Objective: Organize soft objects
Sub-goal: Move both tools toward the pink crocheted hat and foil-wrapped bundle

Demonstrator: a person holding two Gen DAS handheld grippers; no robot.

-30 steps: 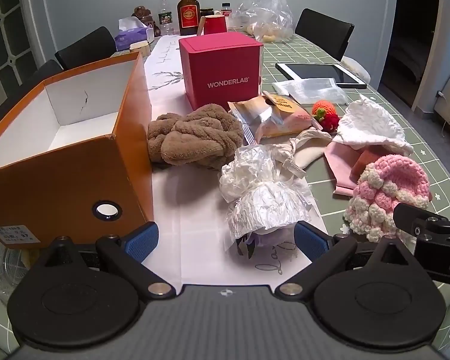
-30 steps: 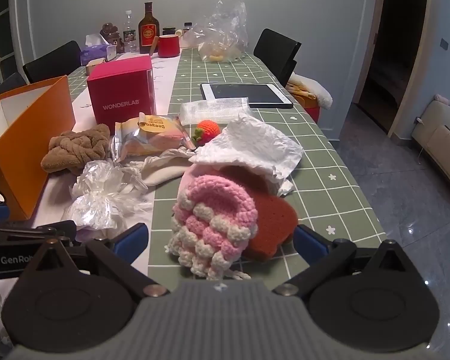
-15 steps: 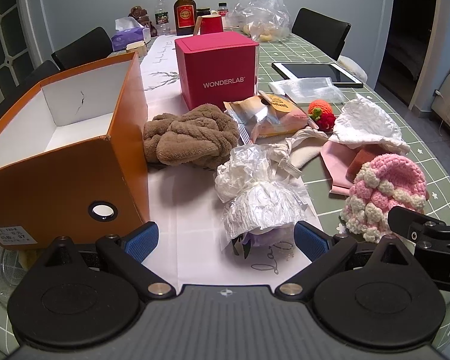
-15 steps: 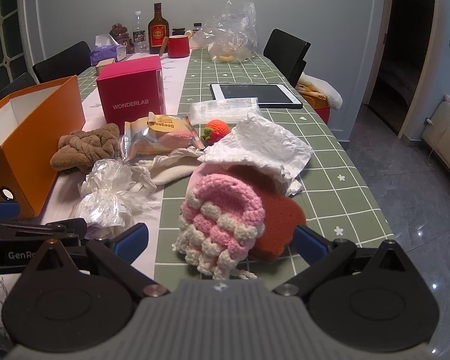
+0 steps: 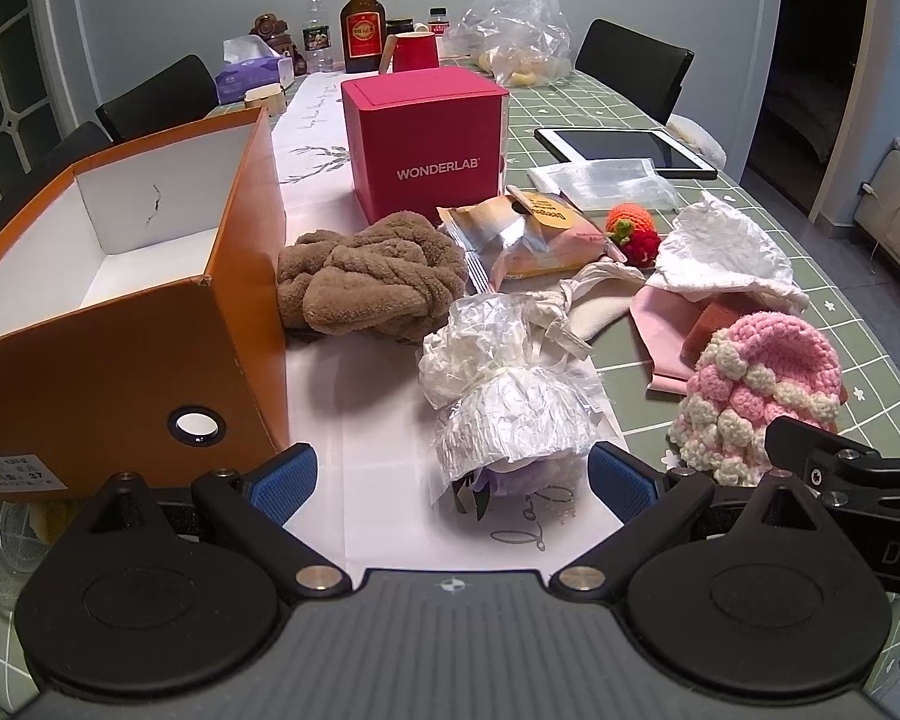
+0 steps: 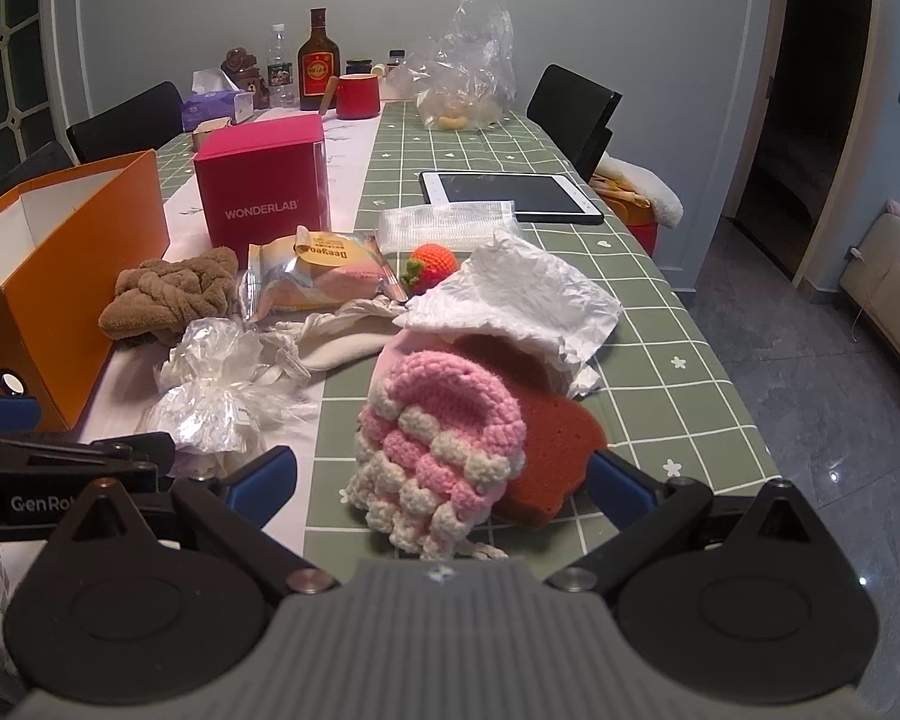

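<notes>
Left gripper (image 5: 450, 477): jaws spread wide, nothing held; the cellophane bundle (image 5: 507, 414) lies between the blue pads (image 5: 282, 480), touching neither.
Right gripper (image 6: 441, 480): jaws spread wide, nothing held; the pink knit pouch (image 6: 441, 444) sits in the gap, not clamped. Whether a pad brushes the sponge (image 6: 555, 450) at 3 o'clock cannot be told.

Soft items, left view:
- Brown towel (image 5: 369, 279), 11 o'clock of the bundle, just beside the orange box.
- Cream cloth (image 5: 594, 312), 1 o'clock of the bundle.
- Pink cloth (image 5: 660, 330) under the sponge and pouch.
- Crumpled white paper (image 5: 720, 255), 12 o'clock of the pouch.
- Knit strawberry (image 5: 630, 231), 11 o'clock of the paper.

Edges and room:
- Orange box (image 5: 120, 372), open-topped and empty inside, stands at 9 o'clock of the left gripper, its corner near the left pad.
- Table (image 6: 690, 372) edge runs at 3 o'clock of the right gripper, open floor beyond.
- Bare white runner (image 5: 366, 408) between box and bundle.

Others:
- Snack packet (image 5: 534, 234) and red box (image 5: 429, 144) at 12 o'clock of the towel.
- Tablet (image 6: 510, 195), clear packet (image 6: 444, 225), bottles (image 6: 317, 63), red mug (image 6: 357, 96) and plastic bag (image 6: 468, 75) farther off.
</notes>
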